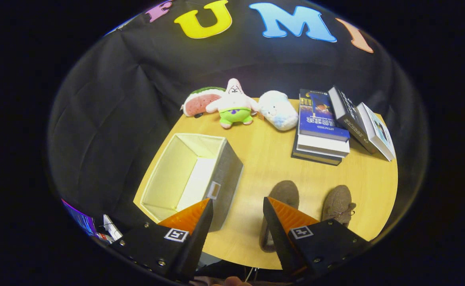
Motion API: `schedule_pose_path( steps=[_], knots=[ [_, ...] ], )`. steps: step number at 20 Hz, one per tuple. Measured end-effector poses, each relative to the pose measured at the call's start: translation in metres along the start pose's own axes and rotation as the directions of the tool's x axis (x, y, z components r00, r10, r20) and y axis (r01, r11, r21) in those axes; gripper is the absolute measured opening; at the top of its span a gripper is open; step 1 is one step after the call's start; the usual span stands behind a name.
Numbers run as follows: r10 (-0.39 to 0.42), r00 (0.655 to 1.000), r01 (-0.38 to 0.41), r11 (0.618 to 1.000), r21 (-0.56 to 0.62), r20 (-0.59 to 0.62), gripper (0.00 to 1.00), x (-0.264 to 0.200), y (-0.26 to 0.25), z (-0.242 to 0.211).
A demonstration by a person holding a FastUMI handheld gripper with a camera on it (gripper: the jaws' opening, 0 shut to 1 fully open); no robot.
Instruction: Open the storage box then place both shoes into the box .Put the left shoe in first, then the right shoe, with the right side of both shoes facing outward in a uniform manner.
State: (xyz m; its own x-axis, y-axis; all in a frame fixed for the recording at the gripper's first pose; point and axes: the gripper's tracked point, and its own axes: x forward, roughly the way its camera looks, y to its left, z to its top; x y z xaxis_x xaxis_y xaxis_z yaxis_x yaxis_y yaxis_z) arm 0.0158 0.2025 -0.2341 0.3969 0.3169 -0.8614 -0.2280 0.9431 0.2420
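Hand-held gripper (238,208) agape above shoes (284,194), toes toward books (321,127).

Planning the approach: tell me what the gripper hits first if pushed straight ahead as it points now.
Probably bare wooden table: the open gripper aims between the storage box and the brown shoe. Depth is unclear.

Even overhead light on the bench (264,159), soft short shadows beside the stacked books (321,127), dim cloth wall behind, strong fisheye bending toward the rim, gripper (237,208) fingers spread apart, slightly soft, centre sharp
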Motion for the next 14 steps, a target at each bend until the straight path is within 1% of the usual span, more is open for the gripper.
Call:
schedule_pose_path(
  steps=[3, 5, 14],
  knots=[
    [-0.027, 0.998, 0.030, 0.998, 0.058, -0.048, 0.78, 0.013, -0.027, -0.022],
    [-0.043, 0.996, 0.048, 0.997, 0.068, -0.079, 0.78, 0.019, -0.042, -0.034],
    [-0.092, 0.979, 0.113, 0.988, 0.109, -0.184, 0.78, 0.036, -0.076, -0.069]
  ],
)
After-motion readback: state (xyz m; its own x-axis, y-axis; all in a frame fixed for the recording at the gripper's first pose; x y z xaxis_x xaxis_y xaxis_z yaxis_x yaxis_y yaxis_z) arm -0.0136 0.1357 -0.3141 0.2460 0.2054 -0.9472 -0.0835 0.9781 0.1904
